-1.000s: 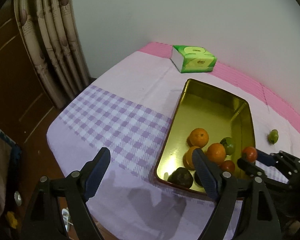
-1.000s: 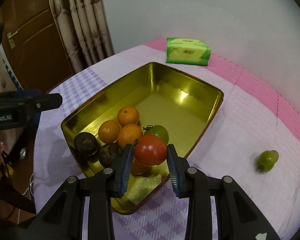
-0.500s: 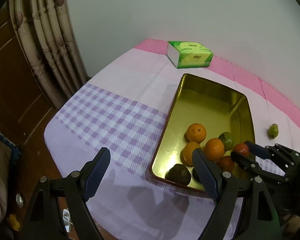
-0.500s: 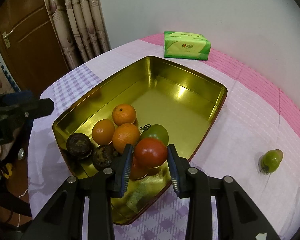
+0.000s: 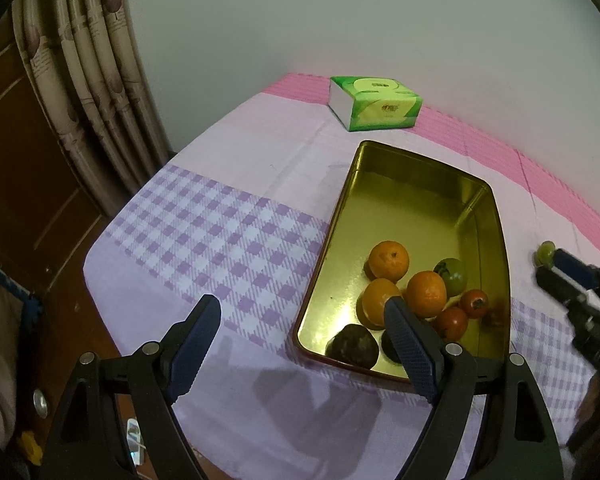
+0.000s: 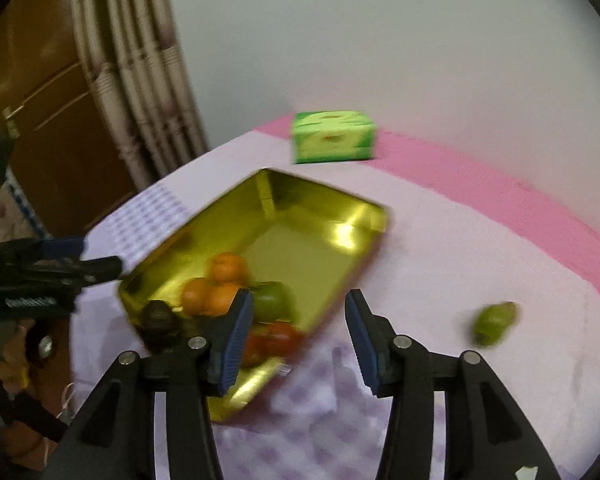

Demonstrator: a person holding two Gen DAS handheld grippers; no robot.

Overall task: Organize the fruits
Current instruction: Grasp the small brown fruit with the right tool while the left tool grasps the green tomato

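A green tissue box [image 5: 374, 103] lies on the cloth-covered counter [image 5: 236, 216], beside beige curtains [image 5: 96, 92] and a brown door [image 5: 24, 168].

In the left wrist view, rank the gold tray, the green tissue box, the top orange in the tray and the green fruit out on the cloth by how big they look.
1. gold tray
2. green tissue box
3. top orange
4. green fruit on the cloth, partly hidden behind the right claw, so unsure.

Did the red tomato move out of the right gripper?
Yes. The tomato left the open right gripper and now lies in the tin, beside another red one.
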